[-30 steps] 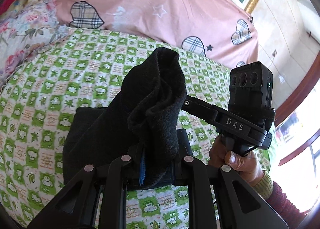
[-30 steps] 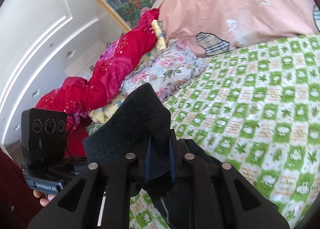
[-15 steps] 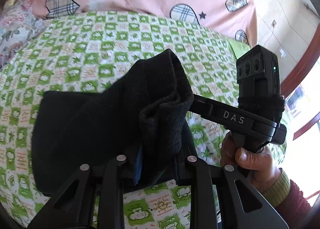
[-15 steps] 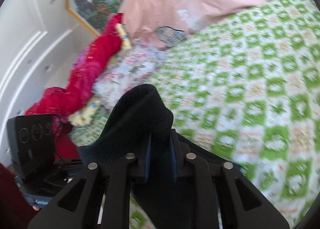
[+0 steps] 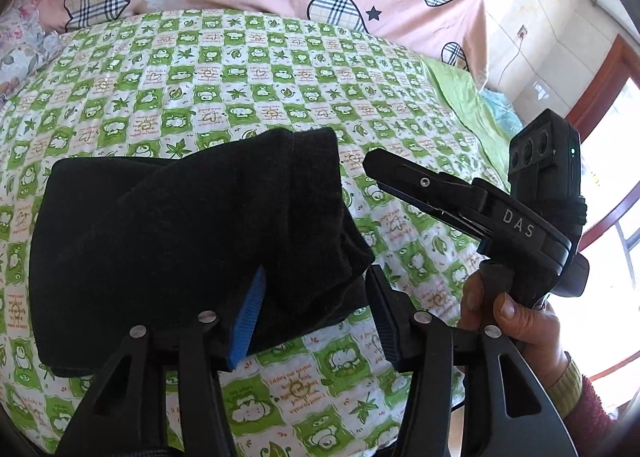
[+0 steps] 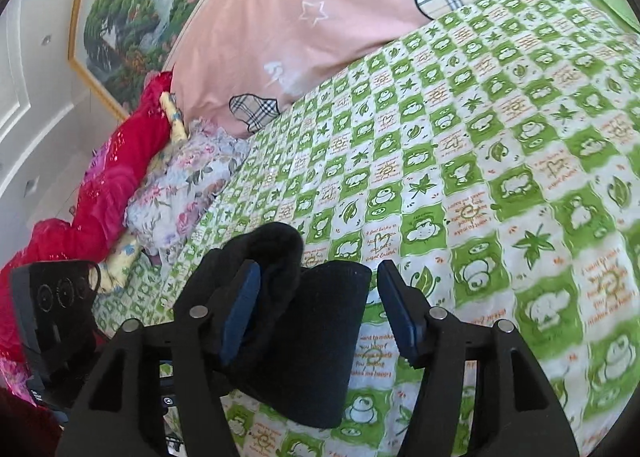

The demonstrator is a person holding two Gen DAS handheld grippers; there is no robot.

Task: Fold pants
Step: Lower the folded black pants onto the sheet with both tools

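Green-checked bedspread [image 5: 248, 69] bears folded black pants [image 5: 172, 233] between 2 open grippers.

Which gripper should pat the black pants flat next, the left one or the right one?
Probably the left gripper. Its open fingers look over most of the folded black pants on the green quilt. The right gripper, also open, sees only one raised end.

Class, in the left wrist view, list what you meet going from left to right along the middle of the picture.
black pants → green checked sheet → right gripper → person's hand
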